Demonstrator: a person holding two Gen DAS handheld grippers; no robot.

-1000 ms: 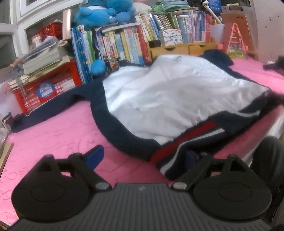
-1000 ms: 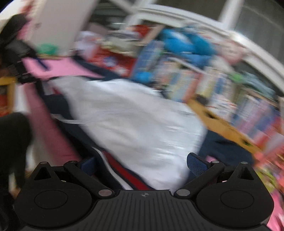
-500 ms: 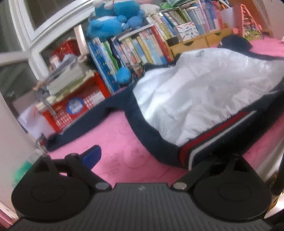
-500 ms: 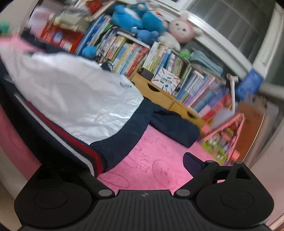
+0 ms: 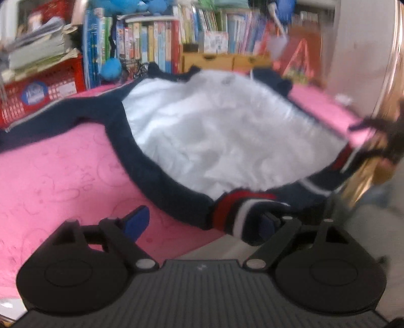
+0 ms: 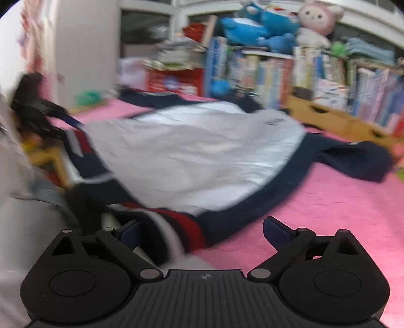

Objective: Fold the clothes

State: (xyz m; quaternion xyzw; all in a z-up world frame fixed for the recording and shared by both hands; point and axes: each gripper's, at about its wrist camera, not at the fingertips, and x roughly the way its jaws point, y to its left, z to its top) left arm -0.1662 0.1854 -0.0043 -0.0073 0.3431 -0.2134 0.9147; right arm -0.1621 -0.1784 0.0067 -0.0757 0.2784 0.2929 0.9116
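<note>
- The left gripper point(image 5: 203, 223) is nearest in its own view, jaws wide but closing. Its left finger is over bare pink cloth point(image 5: 58, 174). The right finger sits behind the striped hem corner of the jacket point(image 5: 222, 136), so the hem lies between the jaws; the blur hides whether a pad touches it.
- The right gripper point(image 6: 202, 230) is wide too, and opening. The other striped hem corner lies between its fingers, closer to the left one, with nothing pressing on it. The right finger is over bare cloth.
- The jacket lies spread on the pink-covered surface, white lining up, with a navy border. Its red, white and navy hem runs along the near edge and droops over it at both corners.
- One navy sleeve stretches toward the left edge of the surface in the left view. The other sleeve point(image 6: 358, 161) reaches toward the right edge in the right view.
- The collar end points at the far edge.
- Along the far edge stand a red crate point(image 5: 43, 96) stacked with papers, a row of books point(image 5: 151, 43), and a low wooden drawer unit point(image 5: 222, 60).
- Blue plush toys point(image 6: 255, 27) and a pink one point(image 6: 318, 20) sit on top of the books.
- Each view catches the other gripper as a dark blur at the hem's far end.
</note>
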